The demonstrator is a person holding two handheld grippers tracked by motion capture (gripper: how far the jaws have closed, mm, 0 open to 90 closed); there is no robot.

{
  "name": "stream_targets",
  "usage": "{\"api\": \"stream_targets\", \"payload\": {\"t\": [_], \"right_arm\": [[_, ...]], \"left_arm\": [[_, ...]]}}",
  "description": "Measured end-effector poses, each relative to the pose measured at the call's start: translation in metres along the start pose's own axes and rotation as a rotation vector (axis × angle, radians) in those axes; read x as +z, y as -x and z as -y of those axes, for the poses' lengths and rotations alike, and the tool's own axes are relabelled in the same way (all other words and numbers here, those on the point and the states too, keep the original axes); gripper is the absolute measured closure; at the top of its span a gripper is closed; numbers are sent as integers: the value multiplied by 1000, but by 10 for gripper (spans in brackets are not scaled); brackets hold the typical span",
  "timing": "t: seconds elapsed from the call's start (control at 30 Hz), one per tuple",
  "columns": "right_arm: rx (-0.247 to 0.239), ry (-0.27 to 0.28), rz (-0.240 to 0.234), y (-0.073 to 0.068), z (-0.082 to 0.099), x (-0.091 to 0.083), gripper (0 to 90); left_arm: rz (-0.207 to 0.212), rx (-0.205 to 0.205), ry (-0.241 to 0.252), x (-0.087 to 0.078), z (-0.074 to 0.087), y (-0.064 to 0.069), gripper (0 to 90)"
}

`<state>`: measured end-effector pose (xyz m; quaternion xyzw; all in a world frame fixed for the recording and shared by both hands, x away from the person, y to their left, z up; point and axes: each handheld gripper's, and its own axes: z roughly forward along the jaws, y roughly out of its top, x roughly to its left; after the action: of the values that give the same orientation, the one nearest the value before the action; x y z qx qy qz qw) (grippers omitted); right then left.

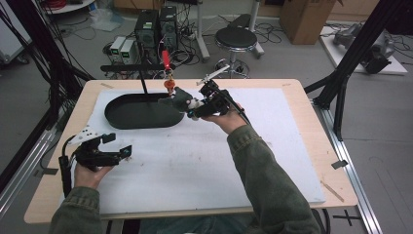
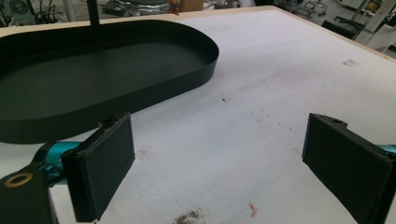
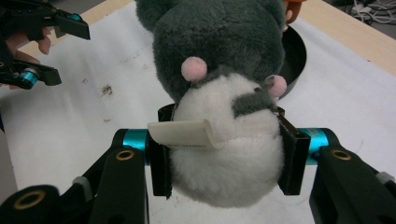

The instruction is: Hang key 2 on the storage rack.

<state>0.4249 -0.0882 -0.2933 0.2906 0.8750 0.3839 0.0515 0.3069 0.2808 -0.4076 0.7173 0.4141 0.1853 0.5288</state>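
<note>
Item: grey-and-white plush toy (image 3: 224,107), clamped at its white belly between the pads of the right gripper (image 1: 191,108), jaws part-closed on it, paper tag sticking out. Held above the mat at the 3 o'clock end of the black oval tray (image 1: 117,119). Tray lies at 9 o'clock from the toy, long axis 9-to-3. Left gripper (image 1: 116,145), jaws wide, empty, at the tray's 7 o'clock, farther off.

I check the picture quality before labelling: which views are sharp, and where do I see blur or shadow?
High view: soft and low in detail, plush toy small. Left gripper view: sharp on the black tray and white mat; near jaws slightly soft. Right gripper view: the toy close and clear, dim shadow under it.
</note>
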Motion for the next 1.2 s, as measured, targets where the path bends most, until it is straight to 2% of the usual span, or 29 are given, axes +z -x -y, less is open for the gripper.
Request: {"api": "stream_targets", "payload": {"t": [0.3, 0.7, 0.83, 0.93, 1.13, 1.2], "right_arm": [[2, -19, -10, -6, -5, 9, 506], [2, -19, -22, -10, -21, 17, 506], [14, -14, -29, -11, -31, 19, 506], [8, -10, -17, -12, -40, 20, 506], [43, 13, -15, -12, -58, 19, 506], [44, 4, -16, -11, -62, 22, 506]], "left_arm": [[2, -3, 0, 0, 0, 0, 95], [-1, -4, 1, 0, 0, -1, 95], [-3, -5, 2, 0, 0, 0, 95], [-3, -4, 1, 0, 0, -1, 95], [-3, -7, 4, 0, 0, -1, 95], [-4, -8, 5, 0, 0, -2, 95]]}}
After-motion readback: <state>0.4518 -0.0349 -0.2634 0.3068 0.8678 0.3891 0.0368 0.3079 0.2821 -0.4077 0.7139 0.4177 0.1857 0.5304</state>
